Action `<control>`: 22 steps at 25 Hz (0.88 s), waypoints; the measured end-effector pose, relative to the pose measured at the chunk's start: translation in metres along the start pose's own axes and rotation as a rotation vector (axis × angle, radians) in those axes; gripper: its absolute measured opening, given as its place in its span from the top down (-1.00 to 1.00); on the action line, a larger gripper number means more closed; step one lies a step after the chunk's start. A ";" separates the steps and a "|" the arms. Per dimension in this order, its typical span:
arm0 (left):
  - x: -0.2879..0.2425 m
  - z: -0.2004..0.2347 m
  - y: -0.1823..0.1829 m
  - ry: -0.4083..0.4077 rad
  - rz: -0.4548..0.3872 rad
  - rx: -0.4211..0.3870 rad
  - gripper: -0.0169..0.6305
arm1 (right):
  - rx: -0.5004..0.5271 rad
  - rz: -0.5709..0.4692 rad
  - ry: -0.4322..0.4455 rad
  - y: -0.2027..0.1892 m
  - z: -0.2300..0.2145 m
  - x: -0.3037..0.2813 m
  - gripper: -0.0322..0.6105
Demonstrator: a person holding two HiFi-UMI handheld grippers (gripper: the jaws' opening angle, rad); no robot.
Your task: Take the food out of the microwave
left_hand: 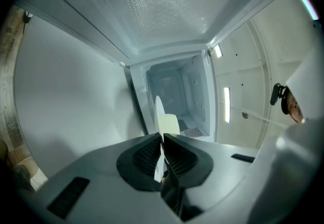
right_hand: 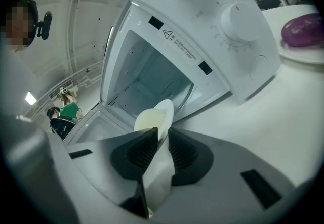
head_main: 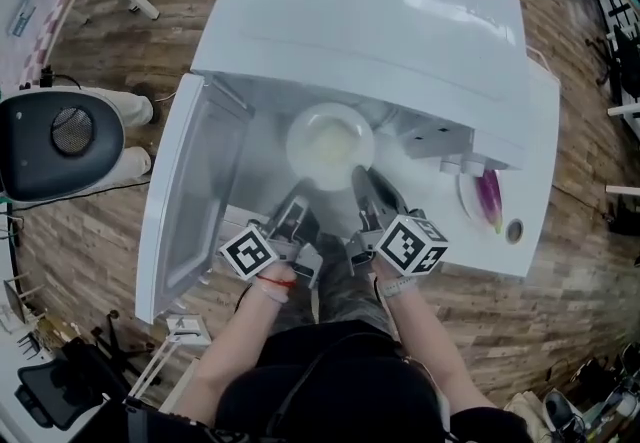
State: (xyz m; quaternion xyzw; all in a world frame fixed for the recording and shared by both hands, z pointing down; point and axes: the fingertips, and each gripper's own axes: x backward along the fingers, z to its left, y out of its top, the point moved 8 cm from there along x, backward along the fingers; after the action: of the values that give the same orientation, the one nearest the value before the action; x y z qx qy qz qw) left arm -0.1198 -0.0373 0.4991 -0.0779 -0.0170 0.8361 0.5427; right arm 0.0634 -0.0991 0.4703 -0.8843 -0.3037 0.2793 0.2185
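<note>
One white counter point(head_main: 545, 231) carries a white microwave point(head_main: 380, 21). Its door point(head_main: 190, 201) stands swung wide to the left, leaving the cavity exposed. At the mouth of that cavity is a white plate point(head_main: 330, 144), and on it the food point(right_hand: 147, 118), a pale yellow round portion. My left gripper point(left_hand: 162, 139) has its jaws clenched on the plate's near rim, which runs edge-on between them. My right gripper point(right_hand: 161, 137) likewise grasps the rim, jaws closed on the white edge just beside the food. In the head view both grippers meet the plate from the near side, one left and one right of centre. Whether the plate rests on the cavity floor or is lifted, I cannot tell. Right of the microwave, on the counter, a second small plate point(head_main: 467, 199) holds a purple item point(head_main: 490, 197), well apart from my jaws.
</note>
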 end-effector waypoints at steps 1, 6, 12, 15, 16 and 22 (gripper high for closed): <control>0.001 0.000 0.001 -0.003 0.005 -0.007 0.87 | 0.000 -0.004 -0.001 -0.001 0.001 0.001 0.65; 0.011 0.003 -0.003 -0.001 0.041 -0.017 0.87 | 0.002 -0.027 -0.018 -0.010 0.005 0.011 0.65; 0.027 0.002 -0.009 -0.006 0.088 -0.062 0.87 | -0.008 -0.062 -0.033 -0.028 0.010 0.032 0.65; 0.040 0.003 -0.014 0.010 0.103 -0.061 0.87 | -0.014 -0.068 -0.043 -0.039 0.013 0.042 0.65; 0.044 0.004 -0.015 0.014 0.107 -0.059 0.87 | -0.017 -0.069 -0.047 -0.043 0.014 0.045 0.65; 0.061 0.007 -0.026 0.011 0.146 -0.079 0.87 | -0.034 -0.075 -0.078 -0.065 0.012 0.063 0.65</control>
State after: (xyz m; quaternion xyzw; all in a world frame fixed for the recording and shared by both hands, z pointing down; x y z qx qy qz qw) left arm -0.1217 0.0292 0.5026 -0.1049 -0.0413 0.8716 0.4770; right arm 0.0705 -0.0081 0.4747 -0.8643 -0.3496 0.3001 0.2017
